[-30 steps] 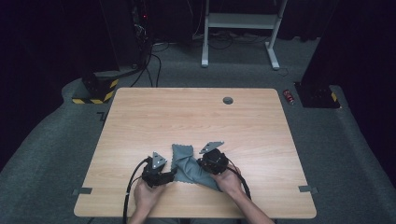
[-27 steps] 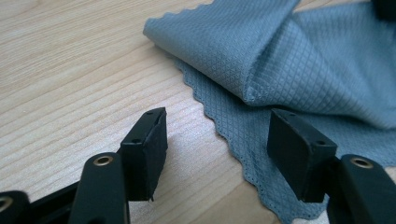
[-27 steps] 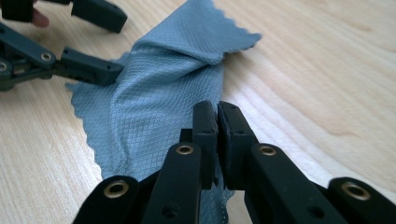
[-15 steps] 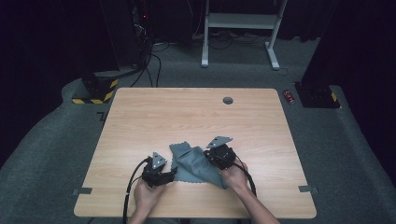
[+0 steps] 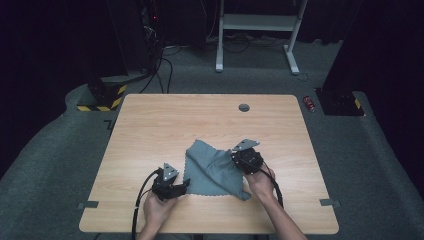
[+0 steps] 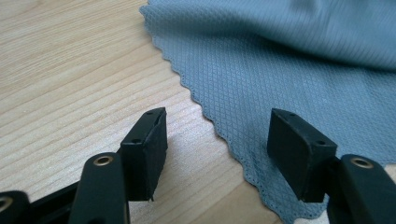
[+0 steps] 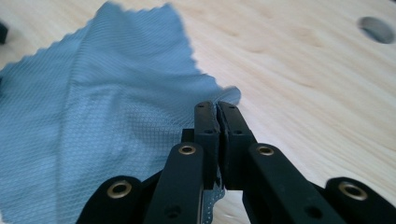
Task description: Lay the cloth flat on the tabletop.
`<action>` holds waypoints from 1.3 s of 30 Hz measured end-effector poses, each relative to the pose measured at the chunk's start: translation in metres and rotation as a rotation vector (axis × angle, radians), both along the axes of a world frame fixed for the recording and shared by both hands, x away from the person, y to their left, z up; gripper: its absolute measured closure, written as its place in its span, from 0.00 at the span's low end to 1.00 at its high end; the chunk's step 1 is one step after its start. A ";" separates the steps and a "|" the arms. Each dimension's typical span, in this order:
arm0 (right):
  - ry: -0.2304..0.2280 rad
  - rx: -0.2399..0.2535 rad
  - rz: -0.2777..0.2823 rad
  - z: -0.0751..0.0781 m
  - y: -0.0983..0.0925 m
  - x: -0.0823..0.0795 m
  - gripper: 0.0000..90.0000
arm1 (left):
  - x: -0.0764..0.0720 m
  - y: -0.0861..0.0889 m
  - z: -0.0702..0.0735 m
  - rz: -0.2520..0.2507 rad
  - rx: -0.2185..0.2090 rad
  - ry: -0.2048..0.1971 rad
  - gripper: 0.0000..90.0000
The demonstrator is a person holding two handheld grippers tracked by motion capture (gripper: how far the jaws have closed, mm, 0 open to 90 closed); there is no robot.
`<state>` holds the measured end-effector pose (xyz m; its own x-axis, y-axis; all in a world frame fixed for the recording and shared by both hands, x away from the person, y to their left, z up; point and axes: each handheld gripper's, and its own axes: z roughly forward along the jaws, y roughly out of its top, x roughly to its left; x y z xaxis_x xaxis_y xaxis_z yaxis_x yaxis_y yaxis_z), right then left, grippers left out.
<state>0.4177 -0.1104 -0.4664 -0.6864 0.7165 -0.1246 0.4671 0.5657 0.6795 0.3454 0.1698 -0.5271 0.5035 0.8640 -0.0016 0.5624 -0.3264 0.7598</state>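
We work in a dark room with a grey carpeted floor; a white frame [image 5: 260, 30] and cables lie beyond the wooden table [image 5: 165, 125]. The table carries no container; its one fixed feature is a small round hole [image 5: 244, 107] near the far edge.

A grey-blue cloth [image 5: 212, 170] lies on the near half of the table, between the two grippers, partly folded over itself with a ridge running diagonally.

The right gripper [image 7: 217, 116] has its jaws pressed together on a fold of the cloth at its right edge, lifting that part slightly.

The left gripper [image 6: 217, 140] has its jaws spread apart and holds nothing. The scalloped left edge of the cloth runs between them, touching the table. We judge this gripper the nearer one for the cloth's left edge: a short advance would bring the hem between the jaws.
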 end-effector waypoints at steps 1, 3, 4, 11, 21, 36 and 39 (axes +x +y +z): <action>0.005 -0.009 0.016 -0.004 0.004 -0.001 0.96 | 0.000 0.000 0.000 0.000 0.000 0.000 0.43; 0.020 -0.009 0.046 -0.011 0.012 -0.003 0.95 | 0.000 0.000 0.000 0.000 0.000 0.000 0.43; 0.029 -0.010 0.071 -0.014 0.016 -0.005 0.94 | 0.000 0.000 0.000 0.000 0.000 0.000 0.43; 0.092 0.018 0.225 -0.022 0.028 -0.017 0.82 | 0.000 0.000 0.000 0.001 0.000 0.000 0.43; 0.087 0.117 -0.017 -0.010 -0.017 -0.004 0.82 | 0.000 0.000 0.000 0.001 0.000 0.000 0.43; 0.108 0.036 0.076 -0.035 0.030 -0.011 0.67 | 0.000 0.000 0.000 0.001 0.000 0.000 0.43; 0.121 0.072 0.051 -0.032 0.024 -0.009 0.68 | 0.000 0.000 0.000 0.001 0.000 0.000 0.43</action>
<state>0.4085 -0.0866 -0.4985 -0.7289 0.6845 0.0111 0.5199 0.5428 0.6596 0.3454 0.1697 -0.5271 0.5028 0.8644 -0.0014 0.5627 -0.3261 0.7596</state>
